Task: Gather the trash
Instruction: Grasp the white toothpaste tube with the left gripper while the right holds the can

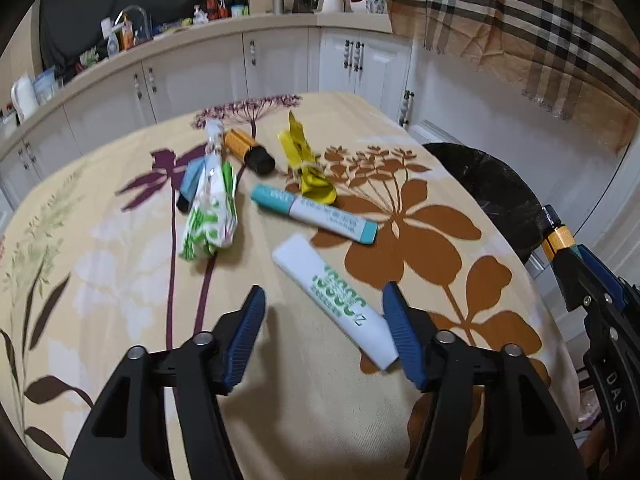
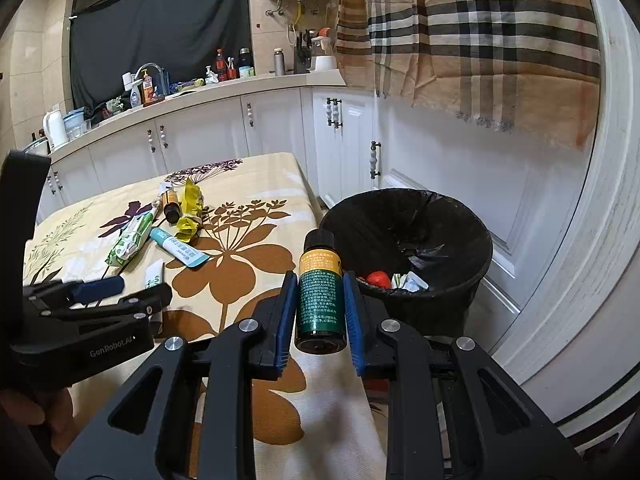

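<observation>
Right wrist view: bottle (image 2: 320, 292) clenched in right tool (image 2: 320, 312), bin (image 2: 404, 216) drop next; left tool (image 1: 324, 328) released over white tube (image 1: 332, 300).

Tubes (image 1: 314, 214), wrappers (image 1: 210, 208) on table (image 1: 120, 280); bin (image 2: 406, 256) beside table.

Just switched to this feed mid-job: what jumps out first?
A dark bottle with a yellow and green label, clamped in the right gripper in front of the black bin. The left gripper, jaws apart, hovers over a white tube on the flowered tablecloth.
</observation>
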